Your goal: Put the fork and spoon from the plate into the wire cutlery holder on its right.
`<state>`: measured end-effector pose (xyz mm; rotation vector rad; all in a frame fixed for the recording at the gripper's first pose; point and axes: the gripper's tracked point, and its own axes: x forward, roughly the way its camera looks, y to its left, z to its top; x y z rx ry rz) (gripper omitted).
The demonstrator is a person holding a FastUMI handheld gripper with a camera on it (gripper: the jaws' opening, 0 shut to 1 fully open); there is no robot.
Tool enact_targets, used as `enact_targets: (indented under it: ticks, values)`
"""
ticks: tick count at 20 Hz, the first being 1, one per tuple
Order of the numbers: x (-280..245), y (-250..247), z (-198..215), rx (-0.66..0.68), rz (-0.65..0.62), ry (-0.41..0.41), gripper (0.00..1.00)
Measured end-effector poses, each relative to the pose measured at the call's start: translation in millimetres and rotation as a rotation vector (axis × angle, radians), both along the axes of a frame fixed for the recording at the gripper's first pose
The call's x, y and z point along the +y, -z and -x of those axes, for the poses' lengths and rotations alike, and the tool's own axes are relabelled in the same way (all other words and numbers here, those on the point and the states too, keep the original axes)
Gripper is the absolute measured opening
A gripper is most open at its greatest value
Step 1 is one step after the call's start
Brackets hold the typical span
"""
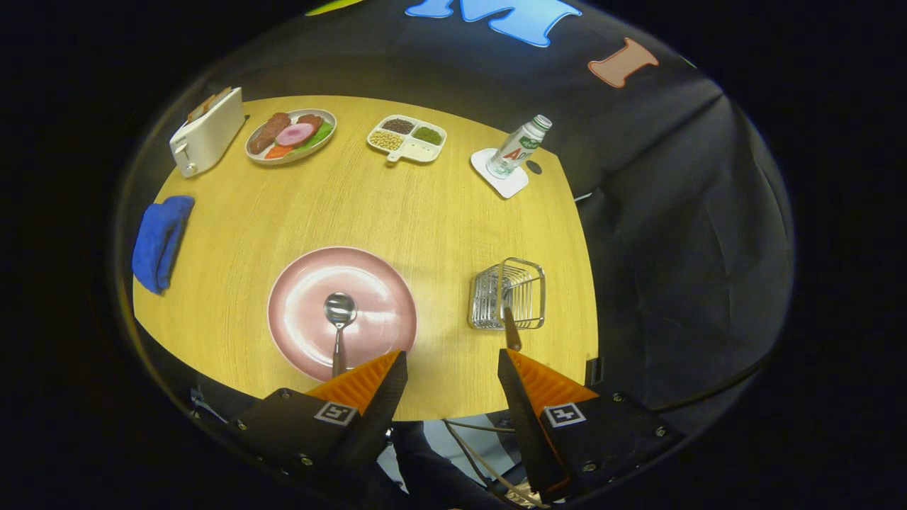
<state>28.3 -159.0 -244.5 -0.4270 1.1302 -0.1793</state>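
From my remote station I read the claw (452, 372) as open and empty, its 2 fingers spread wide above the near edge of the round, light wooden worktop (425, 212) and touching nothing. The metal spoon (339, 322) lies on the round pink plate (342, 312), bowl near the plate's centre and handle running back toward the left finger, where its end is cut off behind the fingertip. The square wire cutlery holder (508, 294) stands to the right of the plate, just ahead of the right finger, and a brown handle (511, 331) leans out over its near rim; I judge this to be the fork, already stowed, though its tines are lost among the wires and I cannot confirm it. The step in hand is therefore, by my judgement, the spoon. To do it well, I would swing the claw left until the handle sits midway between the fingers, descend with the fingers straddling the handle across its width, and close on the handle rather than the bowl, since a thin, smooth handle lying flat on a glossy plate may slip or pivot. Lift clear of the plate rim before traversing right, then lower the spoon bowl-first into the holder beside the brown handle. Glare on the plate makes the gap beneath the handle hard to gauge.
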Motion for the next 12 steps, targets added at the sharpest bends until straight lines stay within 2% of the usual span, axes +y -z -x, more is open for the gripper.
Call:
enact_targets:
  ticks: [12]
  values:
    - [60, 72, 56, 0.153, -0.059, -0.041, 0.8]
